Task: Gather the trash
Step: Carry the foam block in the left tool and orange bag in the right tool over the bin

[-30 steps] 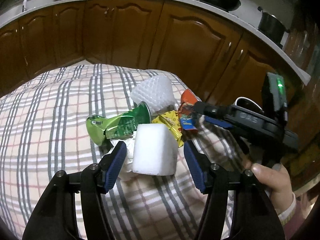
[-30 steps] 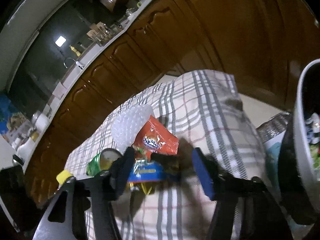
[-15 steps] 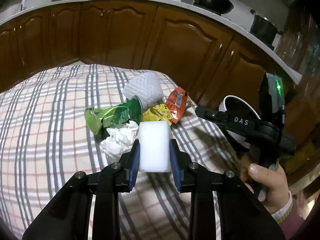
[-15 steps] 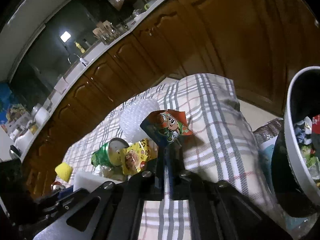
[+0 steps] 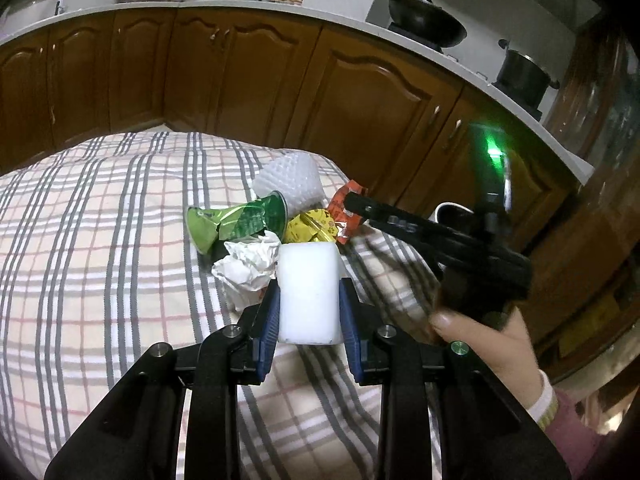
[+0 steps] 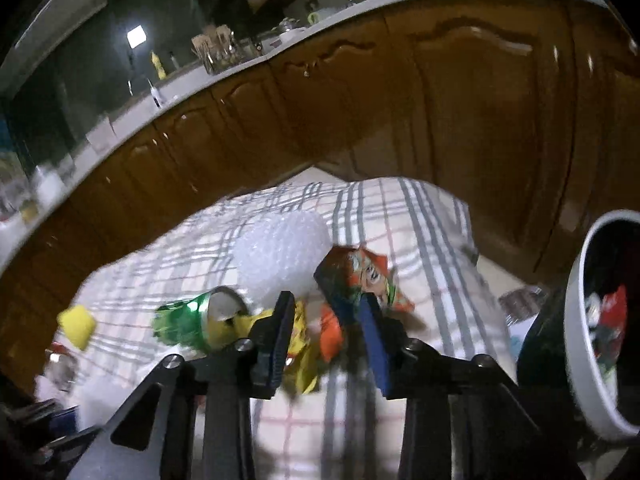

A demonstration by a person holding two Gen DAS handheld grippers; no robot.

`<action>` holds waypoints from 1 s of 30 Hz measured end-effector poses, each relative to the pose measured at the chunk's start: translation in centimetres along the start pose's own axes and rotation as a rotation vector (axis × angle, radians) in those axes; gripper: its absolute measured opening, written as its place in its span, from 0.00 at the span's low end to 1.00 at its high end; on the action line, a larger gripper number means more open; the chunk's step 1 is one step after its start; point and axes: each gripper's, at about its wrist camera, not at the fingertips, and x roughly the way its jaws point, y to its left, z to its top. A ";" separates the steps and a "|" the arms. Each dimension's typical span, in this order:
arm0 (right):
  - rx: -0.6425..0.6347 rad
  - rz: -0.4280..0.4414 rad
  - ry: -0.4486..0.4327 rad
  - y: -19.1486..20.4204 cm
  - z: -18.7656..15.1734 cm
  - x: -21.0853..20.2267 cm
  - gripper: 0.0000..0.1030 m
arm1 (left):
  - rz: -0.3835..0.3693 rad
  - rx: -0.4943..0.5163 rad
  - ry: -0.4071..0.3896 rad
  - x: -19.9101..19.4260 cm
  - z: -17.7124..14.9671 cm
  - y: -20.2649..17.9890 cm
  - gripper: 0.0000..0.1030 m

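Trash lies heaped at the middle of a plaid tablecloth [image 5: 100, 240] — a white bubble-wrap wad [image 5: 289, 179] at 12 o'clock of the pile, a crushed green can [image 5: 236, 225] at 9, crumpled paper [image 5: 250, 262] at 7. The left gripper [image 5: 309, 304] clamps a white foam block [image 5: 308, 290] between its blue pads at 6 o'clock of the heap. The right gripper [image 6: 326, 330], jaws parted, has an orange snack wrapper [image 6: 362, 280] between its fingers — whether it still grips cannot be told. A white-rimmed bin [image 6: 588, 320] of rubbish sits at 3 o'clock.
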 end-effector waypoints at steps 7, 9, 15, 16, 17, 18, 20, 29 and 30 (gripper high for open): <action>0.023 0.026 -0.006 -1.1 -0.5 -1.4 0.00 | -0.007 0.000 -0.006 -0.1 -0.2 -0.2 0.25; 0.036 0.050 -0.023 -1.4 -0.9 -3.0 0.00 | -0.012 0.004 -0.008 -0.2 -0.2 -0.5 0.25; 0.079 0.105 -0.075 -3.1 -2.3 -8.5 0.00 | -0.023 0.035 -0.021 -0.4 -0.1 -2.6 0.25; 0.088 0.105 -0.081 -3.5 -2.7 -9.4 0.00 | -0.025 0.043 -0.021 -0.3 -0.1 -3.0 0.25; 0.094 0.103 -0.084 -3.7 -3.1 -10.0 0.00 | -0.029 0.051 -0.021 -0.2 -0.1 -3.5 0.25; 0.101 0.102 -0.087 -4.1 -3.4 -10.7 0.00 | -0.033 0.058 -0.021 -0.2 -0.1 -3.9 0.25; 0.118 0.093 -0.094 -5.0 -4.2 -12.0 0.00 | -0.042 0.076 -0.020 0.0 -0.1 -5.0 0.25; 0.176 0.027 -0.145 -9.2 -5.9 -16.9 0.00 | -0.080 0.160 -0.020 0.9 0.2 -9.8 0.25; 0.181 0.015 -0.152 -9.7 -6.1 -17.4 0.00 | -0.083 0.167 -0.019 1.1 0.2 -10.2 0.25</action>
